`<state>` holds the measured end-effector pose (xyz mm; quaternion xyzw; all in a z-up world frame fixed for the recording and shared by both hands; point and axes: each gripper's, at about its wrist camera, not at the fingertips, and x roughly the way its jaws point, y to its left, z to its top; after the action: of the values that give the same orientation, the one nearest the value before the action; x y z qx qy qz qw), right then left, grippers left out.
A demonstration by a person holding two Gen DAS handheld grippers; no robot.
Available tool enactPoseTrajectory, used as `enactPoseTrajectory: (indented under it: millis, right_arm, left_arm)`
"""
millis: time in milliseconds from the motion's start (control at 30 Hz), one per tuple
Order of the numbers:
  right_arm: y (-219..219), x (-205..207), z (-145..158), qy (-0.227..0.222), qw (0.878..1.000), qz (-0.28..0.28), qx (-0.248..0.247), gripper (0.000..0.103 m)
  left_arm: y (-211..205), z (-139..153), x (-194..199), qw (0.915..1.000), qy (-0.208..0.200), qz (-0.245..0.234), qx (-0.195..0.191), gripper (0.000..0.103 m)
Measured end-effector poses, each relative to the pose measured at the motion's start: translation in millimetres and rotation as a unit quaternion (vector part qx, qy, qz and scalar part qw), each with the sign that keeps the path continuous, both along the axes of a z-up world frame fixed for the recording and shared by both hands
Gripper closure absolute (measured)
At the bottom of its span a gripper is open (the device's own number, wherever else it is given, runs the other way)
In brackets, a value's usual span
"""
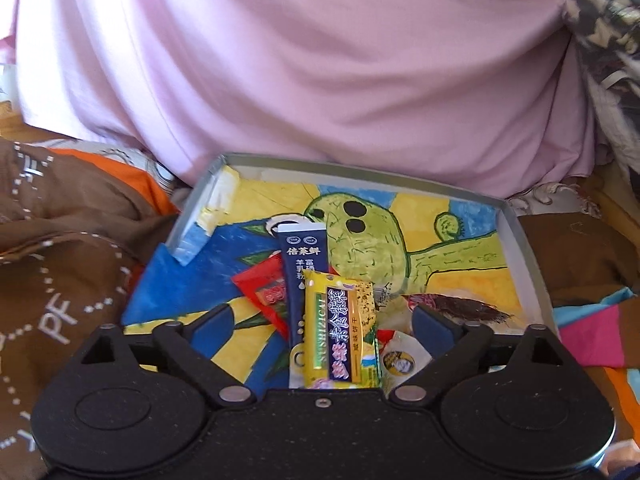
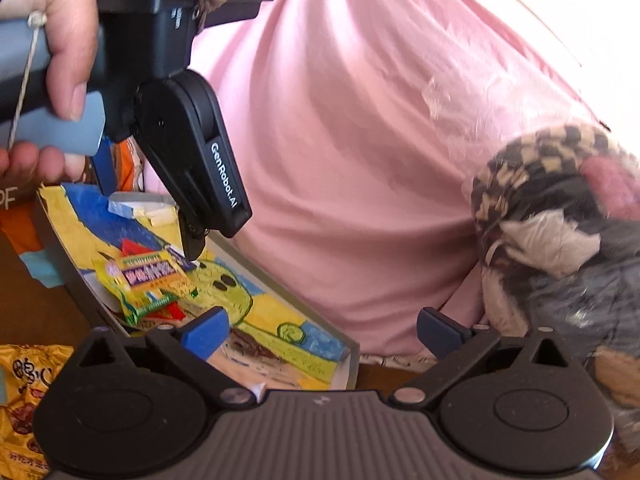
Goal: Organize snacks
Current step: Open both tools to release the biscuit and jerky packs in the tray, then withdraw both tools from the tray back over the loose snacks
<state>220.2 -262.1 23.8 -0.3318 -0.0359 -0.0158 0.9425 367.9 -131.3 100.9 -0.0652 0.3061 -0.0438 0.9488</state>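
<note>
A pink shirt [image 1: 320, 72] fills the background behind a grey tray [image 1: 520, 248] lined with a painted cactus drawing. The left gripper [image 1: 324, 322] hangs over the tray, fingers spread, and a yellow snack packet [image 1: 336, 332] lies between them on a dark blue stick packet [image 1: 302, 264] and a red packet [image 1: 266, 292]. The right gripper [image 2: 324, 330] hovers beside the tray, fingers spread around nothing.

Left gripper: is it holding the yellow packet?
No, the left gripper is open, its fingers apart, and the yellow packet lies in the tray.
</note>
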Motion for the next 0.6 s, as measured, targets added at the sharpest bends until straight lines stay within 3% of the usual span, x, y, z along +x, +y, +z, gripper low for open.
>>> enactPoseTrajectory:
  millis: [333, 467, 600]
  right_arm:
    - [4.8, -34.2, 18.6, -0.004, 0.999, 0.019, 0.029, 0.000]
    - [-3.3, -42.4, 27.4, 0.029, 0.995, 0.026, 0.094, 0.000]
    - [-16.8, -45.6, 36.0, 0.070, 0.983, 0.030, 0.170, 0.000]
  left_arm:
    - [22.6, 23.5, -50.3, 0.9997, -0.019, -0.008, 0.008, 0.004]
    - [31.1, 28.5, -75.6, 0.9994, -0.034, -0.006, 0.008, 0.003]
    - [42.3, 25.9, -97.5, 0.9995, -0.028, 0.005, -0.017, 0.003]
